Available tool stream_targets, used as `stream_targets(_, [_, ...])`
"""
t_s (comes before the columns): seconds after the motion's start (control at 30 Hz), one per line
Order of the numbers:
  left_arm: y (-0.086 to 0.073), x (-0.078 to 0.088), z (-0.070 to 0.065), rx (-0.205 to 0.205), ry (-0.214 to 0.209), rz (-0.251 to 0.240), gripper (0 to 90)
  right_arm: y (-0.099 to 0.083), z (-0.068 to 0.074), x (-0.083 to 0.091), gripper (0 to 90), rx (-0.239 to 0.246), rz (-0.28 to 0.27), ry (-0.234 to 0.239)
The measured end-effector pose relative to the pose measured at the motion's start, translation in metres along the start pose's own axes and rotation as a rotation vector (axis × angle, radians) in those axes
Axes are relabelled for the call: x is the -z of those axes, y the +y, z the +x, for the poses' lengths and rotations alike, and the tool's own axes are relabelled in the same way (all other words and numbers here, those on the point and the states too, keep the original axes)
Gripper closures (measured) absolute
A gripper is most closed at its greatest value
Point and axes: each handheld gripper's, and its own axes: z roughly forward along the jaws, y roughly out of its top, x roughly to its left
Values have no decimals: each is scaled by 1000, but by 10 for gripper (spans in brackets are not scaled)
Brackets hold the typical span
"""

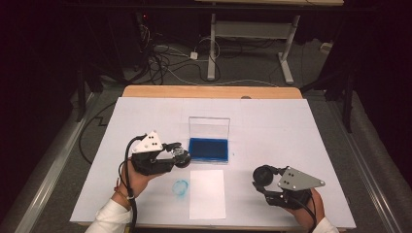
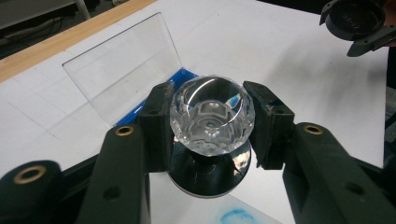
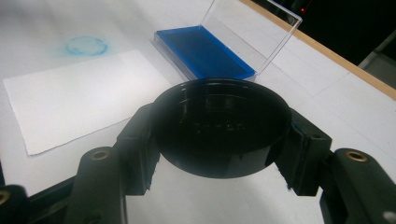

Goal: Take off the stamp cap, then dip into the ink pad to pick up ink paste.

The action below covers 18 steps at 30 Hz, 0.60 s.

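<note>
Stamp (image 2: pixel 212 119) (clear faceted knob, black base) clamped in your left hand-held gripper (image 1: pixel 176 156); your right hand-held gripper (image 1: pixel 265 177) grips the black cap (image 3: pixel 219 128) above the counter (image 1: pixel 291 126).

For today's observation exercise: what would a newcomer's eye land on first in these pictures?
Probably the faceted clear stamp, clamped in the left gripper just left of the open case with its blue ink pad. Then the black cap held by the right gripper at right, and the blue ring mark beside the white paper.
</note>
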Motion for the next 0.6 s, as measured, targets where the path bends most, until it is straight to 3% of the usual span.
stream_targets(0.17, [5, -3, 1, -4, -8, -8, 543, -1, -2, 5, 387, -23, -7, -4])
stream_targets(0.37, [11, -10, 4, -3, -16, 4, 543, -14, 0, 10, 387, -32, 28, 0])
stream_targets(0.6, [33, -15, 7, -20, -14, 23, 543, -15, -6, 16, 387, -46, 6, -16])
